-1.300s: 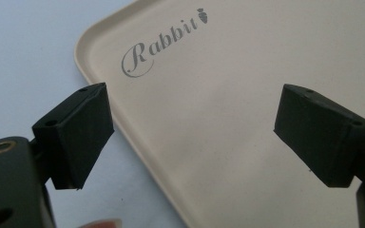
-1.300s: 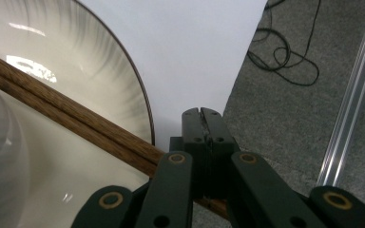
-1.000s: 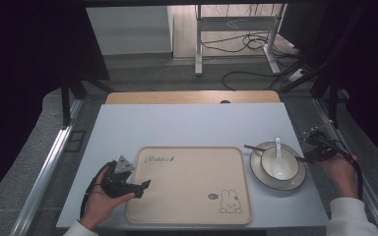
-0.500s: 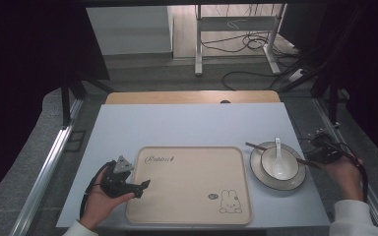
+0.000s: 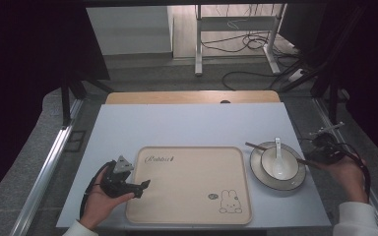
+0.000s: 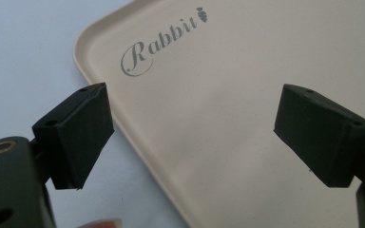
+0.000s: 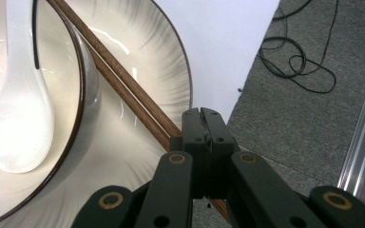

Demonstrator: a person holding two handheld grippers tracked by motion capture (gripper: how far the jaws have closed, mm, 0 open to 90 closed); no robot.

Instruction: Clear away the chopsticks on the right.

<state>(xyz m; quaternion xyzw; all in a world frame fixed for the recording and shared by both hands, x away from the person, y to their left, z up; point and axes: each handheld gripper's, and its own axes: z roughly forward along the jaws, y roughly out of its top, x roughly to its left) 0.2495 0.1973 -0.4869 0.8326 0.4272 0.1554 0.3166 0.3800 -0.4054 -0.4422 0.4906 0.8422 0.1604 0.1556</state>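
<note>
A pair of brown chopsticks (image 5: 275,153) (image 7: 123,85) lies across a round white plate (image 5: 299,181) (image 7: 166,61), behind the bowl (image 5: 289,158) (image 7: 83,95) that stands on it. A white spoon (image 5: 277,160) (image 7: 21,118) rests in the bowl. My right gripper (image 5: 320,156) (image 7: 201,118) sits at the plate's right rim, jaws pressed together, with the chopsticks' near end running beneath them. My left gripper (image 5: 145,186) (image 6: 192,133) stands open over the left edge of the beige "Rabbit" tray (image 5: 192,172) (image 6: 228,85), nothing between its jaws.
The tray lies on a pale blue table (image 5: 187,125). The table's right edge is close beside the plate, with grey floor and cables (image 7: 294,61) beyond. A wooden board (image 5: 192,97) lies at the table's far edge.
The right hand has edged slightly to the right. The chopsticks, bowl, tray and left gripper stay where they were.
</note>
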